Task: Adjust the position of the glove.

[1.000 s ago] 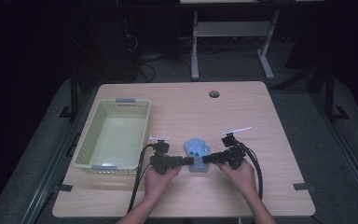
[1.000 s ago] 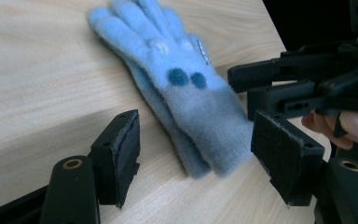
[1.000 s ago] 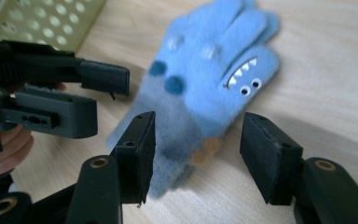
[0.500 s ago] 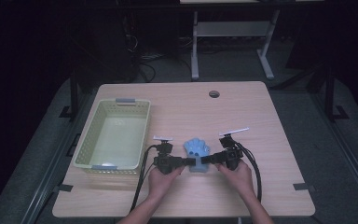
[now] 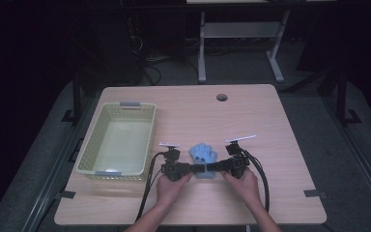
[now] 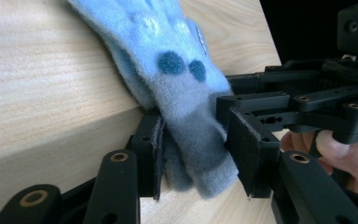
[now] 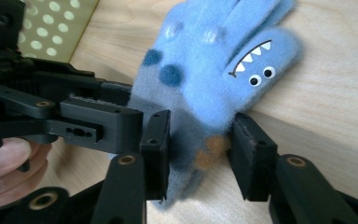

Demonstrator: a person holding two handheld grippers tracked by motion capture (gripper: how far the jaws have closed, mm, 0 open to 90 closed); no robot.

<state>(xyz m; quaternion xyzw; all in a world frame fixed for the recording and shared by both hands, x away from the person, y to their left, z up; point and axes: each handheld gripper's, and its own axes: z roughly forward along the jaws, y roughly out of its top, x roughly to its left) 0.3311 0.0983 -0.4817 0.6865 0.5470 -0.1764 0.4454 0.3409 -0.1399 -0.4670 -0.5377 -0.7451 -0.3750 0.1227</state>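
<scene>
A pale wooden counter [image 5: 270, 125] was seen from above, with a round hole [image 5: 221, 97] near its far edge. On its left part stood an empty pale green basket [image 5: 117, 140] with perforated walls. Near the front middle of the counter lay a blue fleece glove [image 5: 203, 154], fingers pointing away from the person, with dark blue spots on its back and a toothy face with two eyes on one finger.

The glove's grey cuff end was approached from both sides. The left gripper [image 5: 189, 168] was held at the cuff from the left, and the right gripper [image 5: 216, 166] from the right, their tips almost meeting.

In the left gripper view, the cuff of the glove [image 6: 186, 116] was seen between the jaws, which had just been closing; one pad [image 6: 153, 154] touched the fabric, the other stood just off it. In the right gripper view, the glove [image 7: 214, 70] lay likewise between closing jaws, a small gap remaining on each side.
</scene>
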